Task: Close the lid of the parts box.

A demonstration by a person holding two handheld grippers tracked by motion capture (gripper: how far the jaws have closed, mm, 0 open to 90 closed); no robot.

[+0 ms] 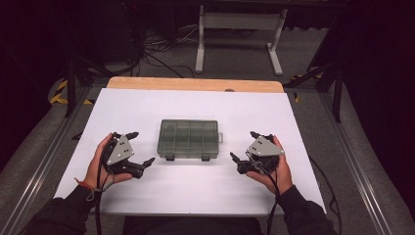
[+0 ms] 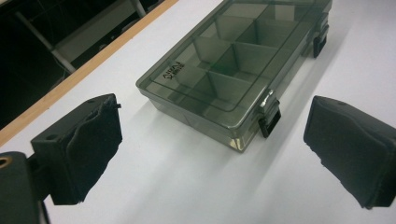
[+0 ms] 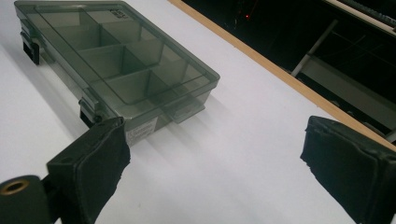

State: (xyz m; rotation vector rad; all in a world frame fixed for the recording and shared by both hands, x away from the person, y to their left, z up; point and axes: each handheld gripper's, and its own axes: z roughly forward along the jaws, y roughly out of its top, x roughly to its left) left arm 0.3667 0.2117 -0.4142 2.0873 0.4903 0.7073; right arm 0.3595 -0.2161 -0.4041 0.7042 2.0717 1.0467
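A smoky translucent compartment box point(image 1: 188, 139) lies flat in the middle of the white table top point(image 1: 195, 103), its lid down and two black latches point(image 1: 170, 157) on the near side. The left gripper view has the box point(image 2: 233, 70) ahead with one latch point(image 2: 270, 119) nearest. From the right gripper view the box point(image 3: 112, 60) lies ahead to the left. My left gripper point(image 1: 142, 149) rests to the left of the box, jaws spread wide with nothing between them. At the box's right my right gripper point(image 1: 243, 145) is likewise open and holds nothing.
A wooden table edge point(image 1: 195, 84) runs along the far side. Beyond it stand a white frame stand point(image 1: 240, 29) and cables on a grey floor. Metal rails point(image 1: 44, 156) flank the table. Bare white surface surrounds the box.
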